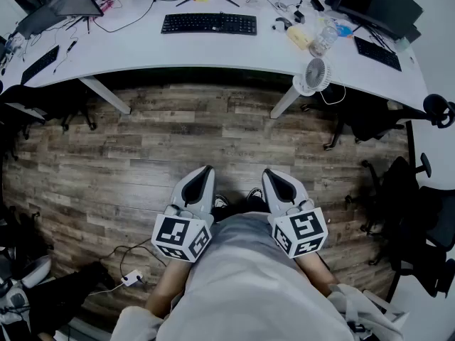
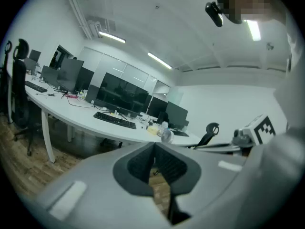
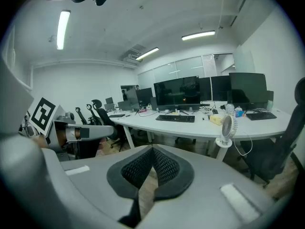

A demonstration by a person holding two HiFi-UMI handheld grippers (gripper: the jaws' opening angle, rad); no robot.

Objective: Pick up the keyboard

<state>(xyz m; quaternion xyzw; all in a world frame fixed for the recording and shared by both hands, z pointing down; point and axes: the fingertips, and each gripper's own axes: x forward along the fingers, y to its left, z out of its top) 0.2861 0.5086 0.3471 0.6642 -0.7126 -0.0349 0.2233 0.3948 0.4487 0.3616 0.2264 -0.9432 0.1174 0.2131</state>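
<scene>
Far left of the head view has a second black keyboard [image 1: 39,64] lying at an angle on the white desk [image 1: 142,48], with cables around it. Top centre is the keyboard [image 1: 208,23] that matters: black, full-size, flat on the desk just in front of a monitor stand, and nothing's touching it. It also shows up small in the left gripper view [image 2: 114,119] and in the right gripper view [image 3: 175,118].

Right of it there's a clear bottle [image 1: 323,40], then a little white fan [image 1: 315,75] clipped at the desk edge, and one more keyboard [image 1: 377,53] further right. Black office chairs [image 1: 405,212] fill the right edge.

Both grippers sit low in the frame, tucked against the person's body over the wood floor [image 1: 142,162], well away from the desk. The left gripper [image 1: 206,172] has its jaws pressed together at the tips with nothing between them, and its own view [image 2: 153,149] shows that clearly. Same deal for the right gripper [image 1: 271,176]: jaws closed on nothing [image 3: 152,151].
</scene>
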